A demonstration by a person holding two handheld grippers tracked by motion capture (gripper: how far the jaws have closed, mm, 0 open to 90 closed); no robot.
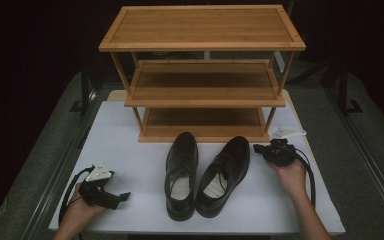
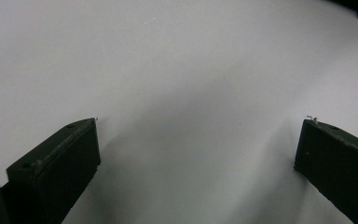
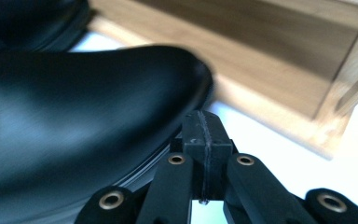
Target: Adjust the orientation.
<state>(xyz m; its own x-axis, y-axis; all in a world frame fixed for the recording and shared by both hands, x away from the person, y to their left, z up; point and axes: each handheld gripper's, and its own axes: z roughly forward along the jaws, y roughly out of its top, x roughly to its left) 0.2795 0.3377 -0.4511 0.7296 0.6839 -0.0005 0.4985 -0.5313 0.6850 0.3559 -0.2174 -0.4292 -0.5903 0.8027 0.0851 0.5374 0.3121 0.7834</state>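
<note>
White table (image 1: pixel 130 130), set lengthwise away from the camera, dark floor on either side. At its far end, a three-tier wooden shoe rack (image 1: pixel 202 27): top shelf broad and bare, middle and bottom shelves bare as well, bottom shelf resting on the tabletop. In the right gripper view, the same rack (image 3: pixel 279 60) seen low and close, its lower rail running across the upper right.

Just in front of the rack, a pair of black leather dress shoes, toes pointing toward it. Left shoe (image 1: pixel 181 175) straight, pale insole visible through the opening. Right shoe (image 1: pixel 223 175) angled, toe leaning rightward, heel almost touching the heel of the left shoe; laces visible on the upper. In the right gripper view, the right shoe (image 3: pixel 74 116) large and glossy at left, a little blurred, its toe just beside the jaw tips.

Near the front left corner of the table, left gripper (image 1: pixel 122 196) held in the left hand (image 1: pixel 77 212), grey plate on top, cable looping behind, well apart from the shoes. In the left gripper view, left gripper (image 2: pixel 200 140) with jaws spread wide over bare white tabletop, nothing between them.

At the right, right gripper (image 1: pixel 258 148) held in the right hand (image 1: pixel 292 175), pointing leftward at the toe of the right shoe, just beside it; contact impossible to judge. In the right gripper view, right gripper (image 3: pixel 204 126) with jaws pressed together, holding nothing.
</note>
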